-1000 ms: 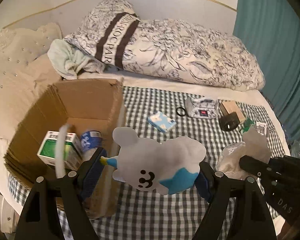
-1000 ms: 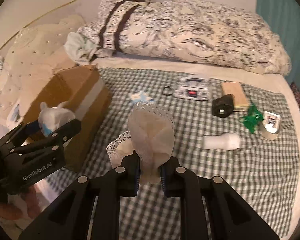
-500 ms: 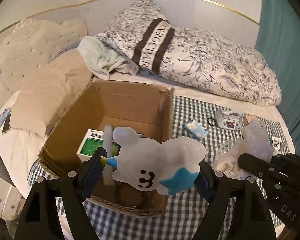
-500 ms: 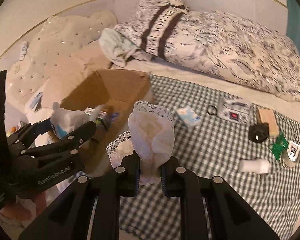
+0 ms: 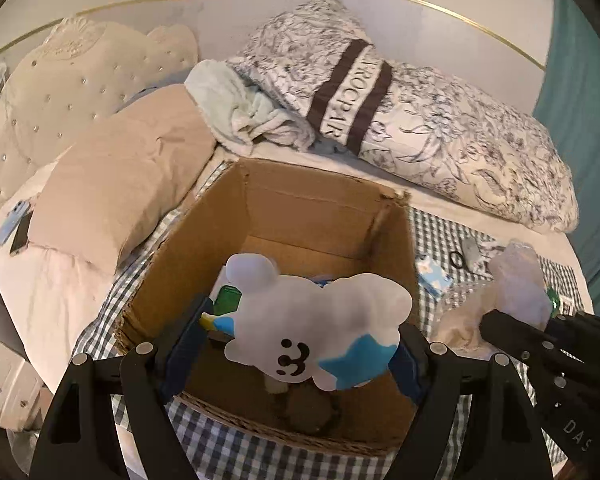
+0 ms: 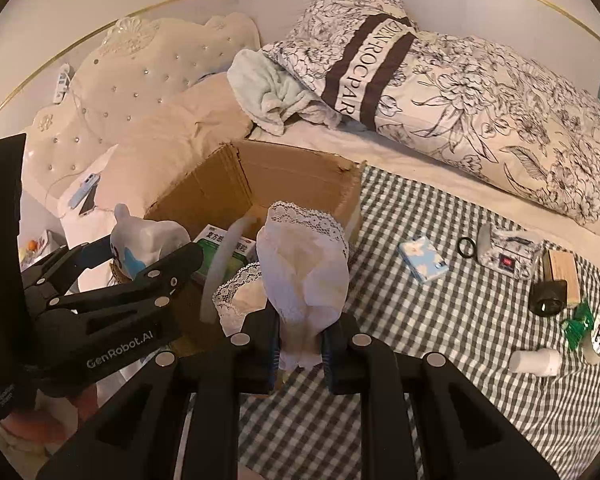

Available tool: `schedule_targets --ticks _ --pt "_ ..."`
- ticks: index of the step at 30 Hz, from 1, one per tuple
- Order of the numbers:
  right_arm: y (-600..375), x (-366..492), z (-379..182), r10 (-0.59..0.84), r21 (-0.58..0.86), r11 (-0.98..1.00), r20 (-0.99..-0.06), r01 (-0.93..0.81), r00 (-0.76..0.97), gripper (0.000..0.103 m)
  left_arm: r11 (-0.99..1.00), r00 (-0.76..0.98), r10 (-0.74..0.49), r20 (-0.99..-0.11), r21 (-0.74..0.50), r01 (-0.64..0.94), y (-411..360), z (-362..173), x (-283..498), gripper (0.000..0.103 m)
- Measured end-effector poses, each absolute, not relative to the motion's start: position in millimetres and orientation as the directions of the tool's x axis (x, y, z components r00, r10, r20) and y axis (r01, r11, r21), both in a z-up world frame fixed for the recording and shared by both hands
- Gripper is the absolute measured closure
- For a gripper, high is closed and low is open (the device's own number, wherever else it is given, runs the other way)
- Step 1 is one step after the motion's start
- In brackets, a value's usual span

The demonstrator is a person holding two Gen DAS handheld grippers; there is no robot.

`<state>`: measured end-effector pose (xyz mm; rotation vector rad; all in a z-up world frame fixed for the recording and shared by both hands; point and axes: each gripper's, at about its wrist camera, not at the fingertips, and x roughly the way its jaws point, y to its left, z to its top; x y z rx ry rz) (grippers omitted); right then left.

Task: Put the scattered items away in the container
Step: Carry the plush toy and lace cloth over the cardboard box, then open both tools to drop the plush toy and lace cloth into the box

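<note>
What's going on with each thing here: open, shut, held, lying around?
Left gripper: shut on the plush toy, above the box.
Right gripper: shut on the lace cloth.
Cardboard box: open, a green carton inside.
Tissue pack: lying on the checked blanket.
White bottle: on its side.

A white plush toy with blue patches (image 5: 316, 332) and a cream lace-trimmed cloth (image 6: 304, 276) hang over the open brown cardboard box (image 5: 300, 204).
</note>
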<state>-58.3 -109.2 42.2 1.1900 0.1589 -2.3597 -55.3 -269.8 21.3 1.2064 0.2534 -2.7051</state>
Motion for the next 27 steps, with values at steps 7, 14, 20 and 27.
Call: schedule_targets --ticks 7,14,20,27 --pt "-130.6 -70.5 32.7 -0.367 0.11 -0.873 -0.79 0.476 -0.491 0.087 -0.962 -0.637 -0.081 -0.767 -0.107 0.252 -292.1 5.6 -66.5 0.021" --pt "-147.2 -80.9 17.0 -0.349 0.096 -0.869 -0.814 0.485 -0.464 0.087 -0.954 -0.624 -0.071 -0.778 -0.13 0.271 -308.7 -6.6 -74.0 0.021" --pt "-158.3 -87.2 4.7 -0.334 0.085 -0.868 -0.829 0.489 -0.448 0.087 -0.953 -0.614 -0.063 -0.787 -0.135 0.271 -316.0 -15.1 -76.9 0.021" --pt "-167.8 -87.4 -3.0 -0.347 0.096 -0.864 -0.824 0.494 -0.447 0.056 -0.961 -0.593 -0.051 -0.804 -0.123 0.249 -316.5 -23.4 -78.6 0.016"
